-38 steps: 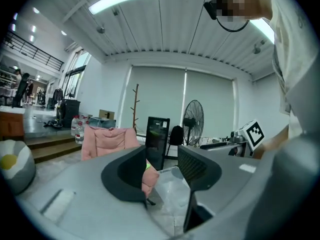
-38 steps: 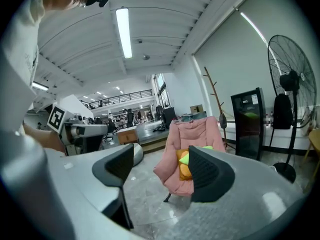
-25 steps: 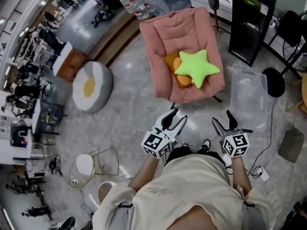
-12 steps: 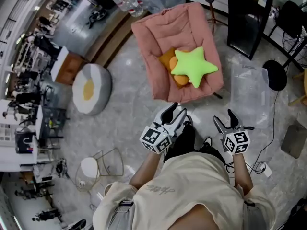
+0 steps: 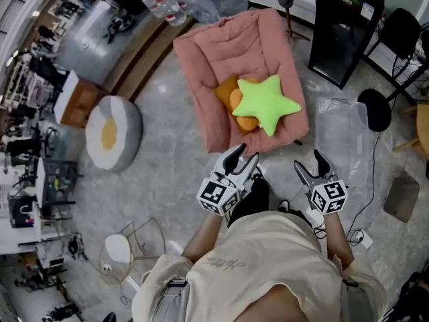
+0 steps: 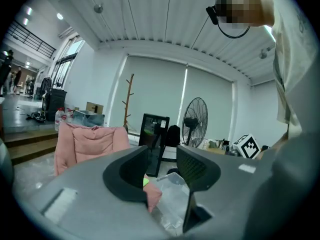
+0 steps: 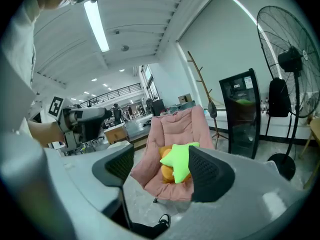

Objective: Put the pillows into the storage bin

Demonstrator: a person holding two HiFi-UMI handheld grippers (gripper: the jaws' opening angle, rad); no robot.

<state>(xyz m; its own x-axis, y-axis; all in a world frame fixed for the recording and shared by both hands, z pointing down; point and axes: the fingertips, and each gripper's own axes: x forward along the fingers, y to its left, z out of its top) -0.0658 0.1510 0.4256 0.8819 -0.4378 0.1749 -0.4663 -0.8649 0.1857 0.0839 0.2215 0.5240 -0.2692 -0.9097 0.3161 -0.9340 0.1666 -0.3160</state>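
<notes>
From the head view, I hold both claws low in front of my body, over the floor. The left claw (image 5: pixel 243 159) is released, its jaws apart with nothing in them, and the right claw (image 5: pixel 310 168) is the same. Just ahead of the left claw stands the pink chair (image 5: pixel 221 45). On its seat lies the star pillow (image 5: pixel 265 104), green, resting partly over the orange pillow (image 5: pixel 226 91). The clear bin (image 5: pixel 342 133) sits on the floor to the right of the chair, ahead of my right claw. Neither pillow is in it. Beyond the bin stands a black cabinet (image 5: pixel 342 25).

In the left gripper view the jaws are apart and grip nothing. Through the gap I see only far things – a corner of the chair with a small bit of green, and the bin lower down. The cabinet and a fan (image 6: pixel 194 121) stand behind (the marker cube of my right claw shows at the right edge).

In the right gripper view the jaws are also apart and hold nothing. Between them, well apart from the pads, I see the chair with both pillows on the seat – the star on top. My left claw shows at the left.
</notes>
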